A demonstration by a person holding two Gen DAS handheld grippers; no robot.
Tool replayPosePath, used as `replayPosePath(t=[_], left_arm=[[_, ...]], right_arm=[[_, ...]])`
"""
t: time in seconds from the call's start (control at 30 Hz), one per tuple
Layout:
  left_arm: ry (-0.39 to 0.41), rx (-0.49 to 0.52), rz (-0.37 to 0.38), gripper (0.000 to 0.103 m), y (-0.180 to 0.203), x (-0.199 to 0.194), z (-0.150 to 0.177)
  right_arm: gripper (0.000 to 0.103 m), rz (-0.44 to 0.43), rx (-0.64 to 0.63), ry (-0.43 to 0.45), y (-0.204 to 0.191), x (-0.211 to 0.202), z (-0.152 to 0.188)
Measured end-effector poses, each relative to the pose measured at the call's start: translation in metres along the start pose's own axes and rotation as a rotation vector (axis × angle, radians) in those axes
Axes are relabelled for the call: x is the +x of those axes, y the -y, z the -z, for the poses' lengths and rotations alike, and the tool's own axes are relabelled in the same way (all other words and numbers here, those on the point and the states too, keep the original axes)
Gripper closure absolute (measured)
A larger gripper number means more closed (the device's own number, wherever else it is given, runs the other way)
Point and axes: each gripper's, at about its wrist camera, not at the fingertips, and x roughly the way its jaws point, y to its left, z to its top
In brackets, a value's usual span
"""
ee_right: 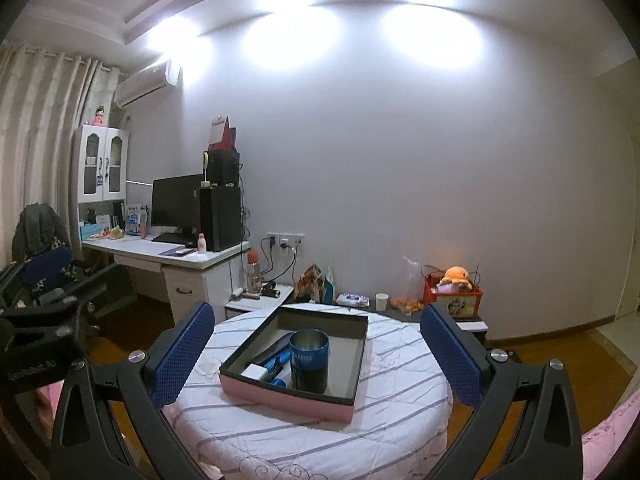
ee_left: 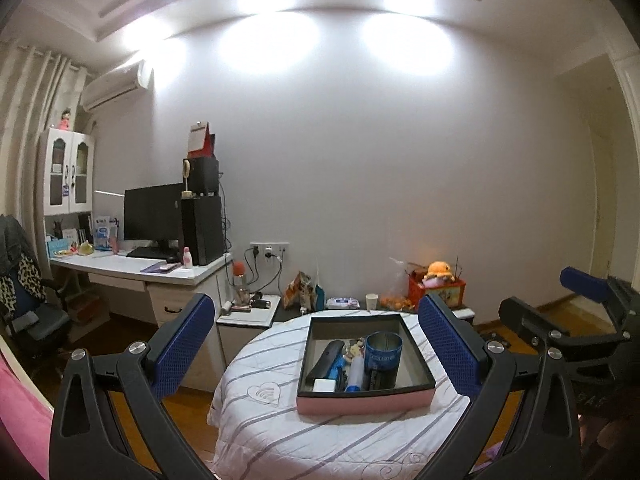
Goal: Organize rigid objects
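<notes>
With my left claw (ee_left: 316,344) and right claw (ee_right: 316,350) both spread and empty above the striped round bed, the blue metal tin (ee_left: 383,356) stands in the pink-sided box's (ee_left: 364,402) middle, so I judge sorting done or pausing.

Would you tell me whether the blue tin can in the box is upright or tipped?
Upright: the blue tin can stands in the pink box, open mouth up.

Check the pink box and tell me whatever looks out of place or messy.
Nothing looks spilled or damaged. The blue tin stands upright in the pink box; the black case, white block and blue tube lie crowded at its left side. Both grippers are open, apart from it.
</notes>
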Motion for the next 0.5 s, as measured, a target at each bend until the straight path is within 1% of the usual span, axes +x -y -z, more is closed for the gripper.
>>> replayPosePath(t=[0.13,0.23,0.33,0.5], left_arm=[[0.012,0.005,-0.009,0.000,0.000,-0.006,0.002],[0.041,0.003,0.000,0.000,0.001,-0.010,0.005],[0.029,0.027,-0.002,0.000,0.003,-0.012,0.009],[0.024,0.064,-0.035,0.000,0.005,-0.012,0.015]], right_arm=[[0.000,-0.004,0.045,0.030,0.001,-0.005,0.001],[0.000,-0.016,0.055,0.043,0.001,-0.008,0.002],[0.000,-0.004,0.054,0.054,0.000,-0.014,0.004],[0.000,0.013,0.041,0.066,-0.004,-0.020,0.006]])
